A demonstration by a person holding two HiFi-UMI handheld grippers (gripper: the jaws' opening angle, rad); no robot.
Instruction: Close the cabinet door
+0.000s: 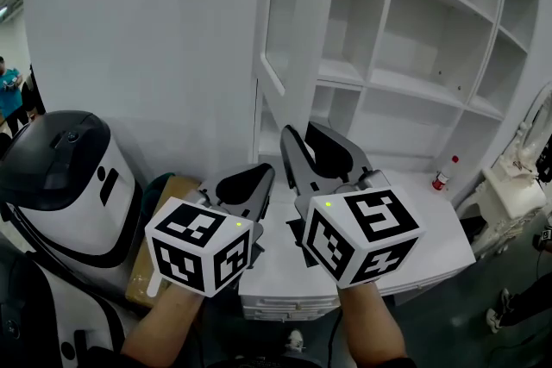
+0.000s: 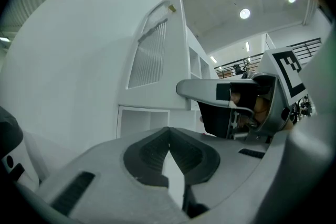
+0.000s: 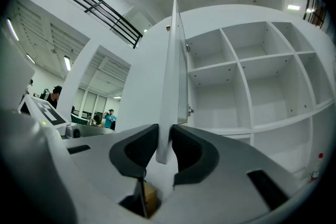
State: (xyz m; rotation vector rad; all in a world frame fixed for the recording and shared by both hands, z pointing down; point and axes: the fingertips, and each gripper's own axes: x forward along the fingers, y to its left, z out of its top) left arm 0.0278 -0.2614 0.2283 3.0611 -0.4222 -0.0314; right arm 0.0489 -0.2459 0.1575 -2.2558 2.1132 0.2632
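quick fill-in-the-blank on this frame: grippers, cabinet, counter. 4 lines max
1. The right gripper has its jaws on the edge of the open ____.
2. The left gripper has its jaws ____, with nothing between them.
3. The shelves in view are ____.
4. The bottle on the counter has a ____ cap.

Missing words: door; shut; empty; red.

The right gripper has its jaws closed on the lower edge of the cabinet door, which stands edge-on, swung out from the white shelves at its right. A cardboard box shows beneath the jaws.
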